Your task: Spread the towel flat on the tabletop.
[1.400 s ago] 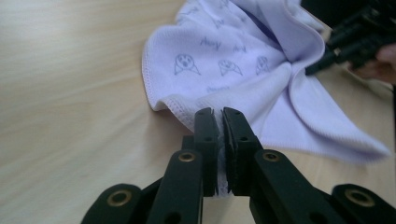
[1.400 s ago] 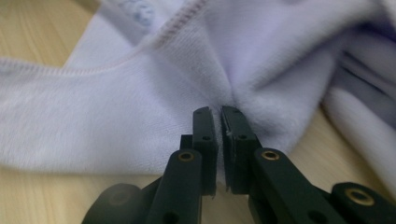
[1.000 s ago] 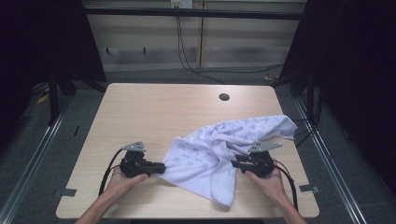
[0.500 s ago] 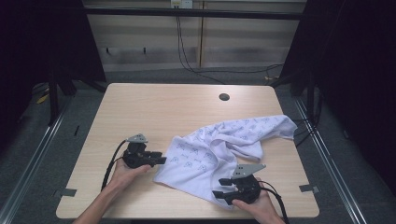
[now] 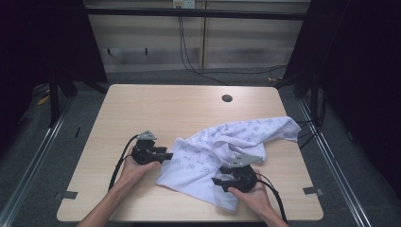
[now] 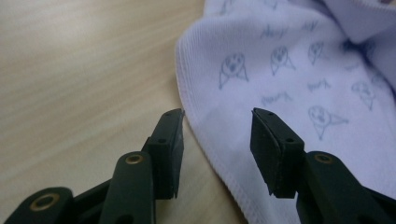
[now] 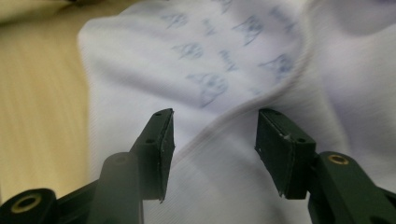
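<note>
Item: white printed cloth (image 5: pixel 227 156), crumpled on the bench's (image 5: pixel 161 113) right half — left hand-held gripper (image 5: pixel 166 155) at its left hem, right hand-held gripper (image 5: pixel 216 181) over its near fold, both with jaws just opened, gripping nothing — risk: pinching doubled layers, dragging the bunching tighter.

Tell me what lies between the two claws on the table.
In the high view, only the crumpled white printed cloth lies between the left claw and the right claw; both are open at its edges on the light wooden table.
</note>
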The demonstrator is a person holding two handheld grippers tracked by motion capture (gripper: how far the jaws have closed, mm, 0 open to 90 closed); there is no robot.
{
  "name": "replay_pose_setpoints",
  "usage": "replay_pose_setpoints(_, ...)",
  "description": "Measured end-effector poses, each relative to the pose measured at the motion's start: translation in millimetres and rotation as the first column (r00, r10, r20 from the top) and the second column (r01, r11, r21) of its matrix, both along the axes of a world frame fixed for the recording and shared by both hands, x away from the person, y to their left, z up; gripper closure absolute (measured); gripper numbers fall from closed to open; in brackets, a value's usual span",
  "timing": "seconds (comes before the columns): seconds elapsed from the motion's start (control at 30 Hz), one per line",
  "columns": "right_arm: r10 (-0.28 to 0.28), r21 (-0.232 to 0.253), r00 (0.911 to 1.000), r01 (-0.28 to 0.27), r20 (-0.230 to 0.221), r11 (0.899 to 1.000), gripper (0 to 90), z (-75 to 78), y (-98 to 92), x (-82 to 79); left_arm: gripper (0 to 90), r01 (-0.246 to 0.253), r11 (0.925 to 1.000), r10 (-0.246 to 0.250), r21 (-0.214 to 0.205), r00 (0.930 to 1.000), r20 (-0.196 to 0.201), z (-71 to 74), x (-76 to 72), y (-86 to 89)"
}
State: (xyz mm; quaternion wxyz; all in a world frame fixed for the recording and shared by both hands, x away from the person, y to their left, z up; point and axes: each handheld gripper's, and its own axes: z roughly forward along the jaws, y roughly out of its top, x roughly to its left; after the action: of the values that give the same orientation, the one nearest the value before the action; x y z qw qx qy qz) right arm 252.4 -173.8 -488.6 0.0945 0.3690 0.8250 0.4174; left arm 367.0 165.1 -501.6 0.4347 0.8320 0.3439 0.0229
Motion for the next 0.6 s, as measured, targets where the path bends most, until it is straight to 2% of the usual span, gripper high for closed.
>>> replay_pose_setpoints(0.03, -0.012, 0.001, 0.9999, 0.012, 0.006, 1.0, 46.8, 1.1, -0.8, 2.8, 54.4, -0.005, 1.0, 0.005, 0.001, 1.0, -0.004, 0.3, 2.5, -1.9)
replay_pose_setpoints(0.07, -0.025, 0.017, 0.9996, 0.025, 0.011, 1.0, 46.8, 1.5, -1.7, 6.9, 54.2, -0.01, 0.9999, 0.01, 0.004, 0.9999, 0.001, 0.0, 4.9, -4.1)
replay_pose_setpoints(0.13, -0.055, 0.014, 0.9982, 0.055, 0.025, 0.998, 46.7, 3.1, -1.9, 13.8, 53.8, -0.018, 0.9998, 0.018, 0.006, 0.9997, 0.018, 0.1, 9.5, -7.7)
replay_pose_setpoints(0.17, -0.06, 0.022, 0.9978, 0.059, 0.029, 0.998, 46.7, 5.0, -2.2, 16.4, 53.7, -0.017, 0.9999, 0.017, 0.002, 0.9998, 0.009, 0.0, 12.0, -10.1)
replay_pose_setpoints(0.2, -0.075, 0.023, 0.9963, 0.074, 0.041, 0.997, 46.5, 6.7, -2.3, 19.0, 53.2, -0.014, 0.9998, 0.014, 0.012, 0.9998, 0.013, 0.6, 14.3, -12.4)
replay_pose_setpoints(0.27, -0.111, 0.032, 0.9917, 0.109, 0.065, 0.994, 46.4, 10.5, -3.6, 23.6, 52.7, -0.027, 0.9996, 0.027, -0.001, 0.9995, 0.019, 1.6, 18.8, -16.5)
replay_pose_setpoints(0.33, -0.123, 0.048, 0.9908, 0.12, 0.057, 0.992, 46.5, 11.7, -4.7, 30.1, 52.7, -0.028, 0.9996, 0.028, 0.005, 0.9995, 0.014, 1.4, 24.6, -21.3)
replay_pose_setpoints(0.37, -0.124, 0.045, 0.9905, 0.122, 0.059, 0.992, 46.7, 11.1, -4.0, 33.5, 53.9, -0.027, 0.9996, 0.027, 0.003, 0.9996, 0.013, 0.9, 27.1, -23.6)
replay_pose_setpoints(0.43, -0.122, 0.039, 0.9916, 0.121, 0.042, 0.992, 47.7, 7.8, -0.8, 40.6, 66.0, -0.016, 0.9997, 0.016, -0.016, 0.9999, 0.002, 0.2, 30.7, -27.2)
replay_pose_setpoints(0.47, -0.119, 0.03, 0.9923, 0.118, 0.033, 0.993, 50.2, 5.1, 2.0, 43.2, 76.8, 0.015, 0.9996, -0.015, -0.025, 0.9999, 0.0, 0.0, 31.5, -28.0)
replay_pose_setpoints(0.5, -0.108, 0.01, 0.9937, 0.108, 0.027, 0.994, 57.9, 2.8, 4.9, 45.1, 84.0, 0.012, 0.9999, -0.012, -0.009, 0.9999, 0.008, 0.6, 30.5, -28.7)
replay_pose_setpoints(0.53, -0.113, -0.018, 0.993, 0.114, 0.034, 0.993, 67.7, 1.7, 6.8, 45.3, 86.3, 0.013, 0.9997, -0.013, -0.021, 0.9999, -0.005, 1.4, 30.2, -27.3)
replay_pose_setpoints(0.6, -0.122, -0.01, 0.992, 0.122, 0.034, 0.992, 80.1, 3.9, 4.4, 44.5, 87.1, 0.02, 0.9977, -0.02, -0.065, 0.9998, -0.008, 5.5, 29.0, -19.5)
